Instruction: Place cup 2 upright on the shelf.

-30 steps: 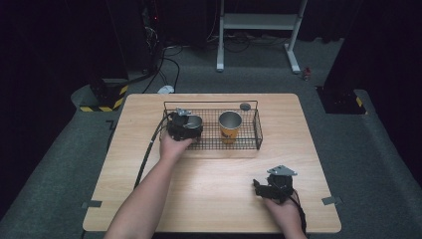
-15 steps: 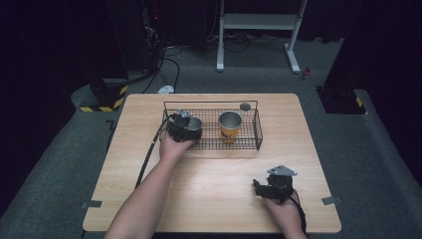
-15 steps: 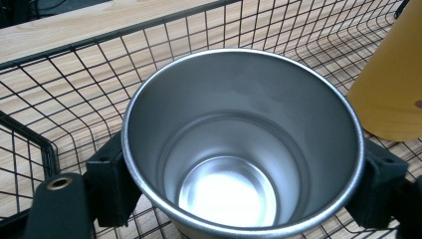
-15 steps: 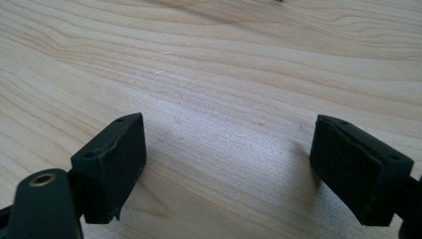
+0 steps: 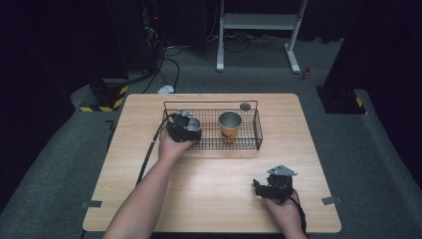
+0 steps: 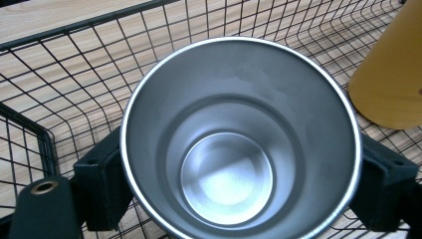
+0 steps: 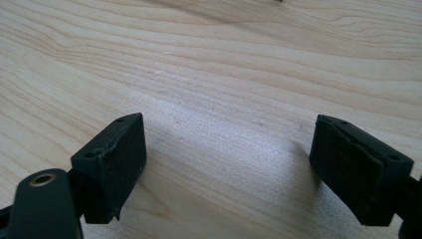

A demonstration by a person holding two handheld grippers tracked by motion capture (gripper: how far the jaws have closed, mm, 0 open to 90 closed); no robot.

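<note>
A steel cup (image 5: 193,124) stands upright in the left end of a black wire basket (image 5: 249,143). My left gripper (image 5: 182,129) reaches over the basket's left corner with the cup (image 6: 239,134) between its jaws. Those jaws have just been opening, and the pads (image 6: 102,184) sit beside the cup's wall without clearly pressing it. A second metal cup with an orange sleeve (image 5: 230,127) stands upright in the middle of the basket, to the right of the steel one (image 6: 393,84). My right gripper (image 5: 263,189) rests low over bare wood near the table's front right, its jaws (image 7: 239,169) wide open and empty.
A small round grey lid (image 5: 245,106) lies on the table (image 5: 209,199) just behind the basket. The basket's wire wall (image 6: 74,79) closes around the steel cup at the left. Bare wood stretches between the basket and the front edge.
</note>
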